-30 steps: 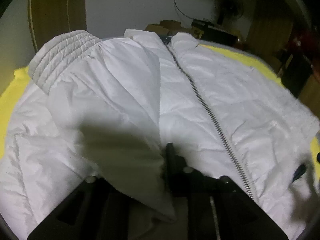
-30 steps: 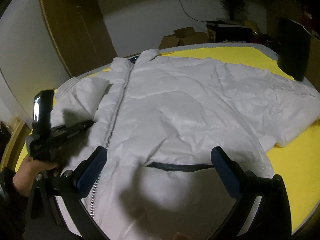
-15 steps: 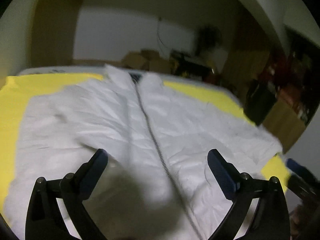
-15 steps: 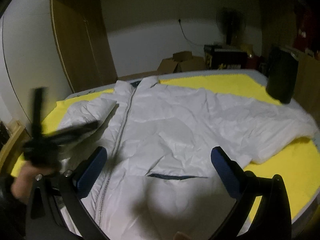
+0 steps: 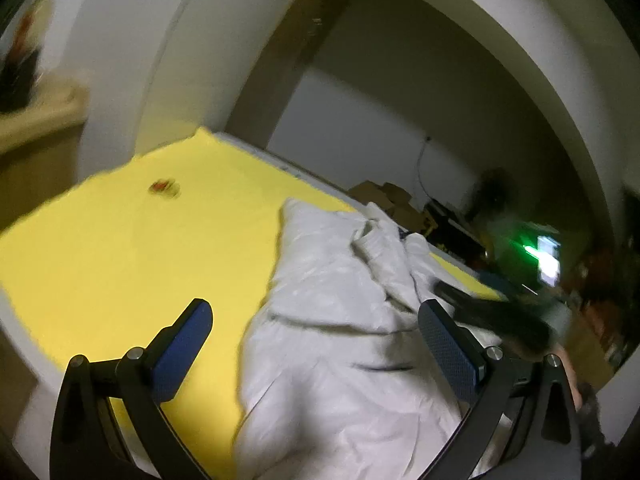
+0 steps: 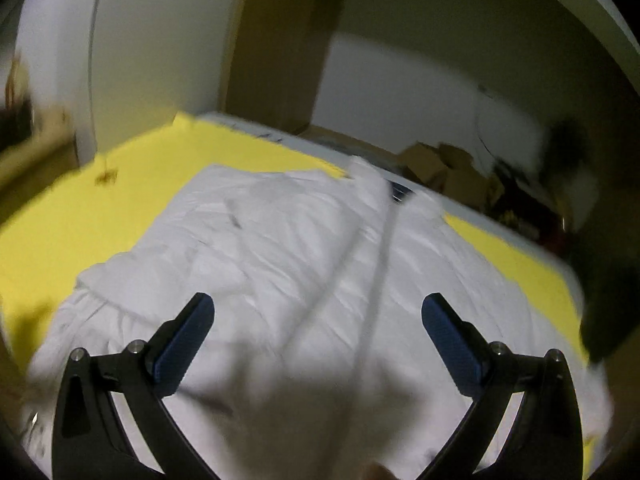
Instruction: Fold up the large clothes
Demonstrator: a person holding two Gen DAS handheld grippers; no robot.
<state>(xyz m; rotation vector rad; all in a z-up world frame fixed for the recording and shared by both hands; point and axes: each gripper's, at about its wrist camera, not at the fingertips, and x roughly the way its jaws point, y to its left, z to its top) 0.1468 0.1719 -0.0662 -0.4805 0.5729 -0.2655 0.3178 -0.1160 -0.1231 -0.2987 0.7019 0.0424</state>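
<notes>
yellow sheet (image 5: 100,264) | cardboard boxes (image 6: 436,168) | wooden door (image 6: 280,48)

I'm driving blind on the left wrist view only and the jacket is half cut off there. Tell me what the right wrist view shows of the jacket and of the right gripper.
Observer: The white jacket lies on the yellow sheet, and its zipper runs up the middle to the collar.
Operator: Report the right gripper's state.
Observer: The right gripper is open above the jacket, nothing between its blue pads.
Operator: Say what sits right of the jacket there.
Observer: A dark blurred shape fills the right edge; I cannot tell what it is.
</notes>
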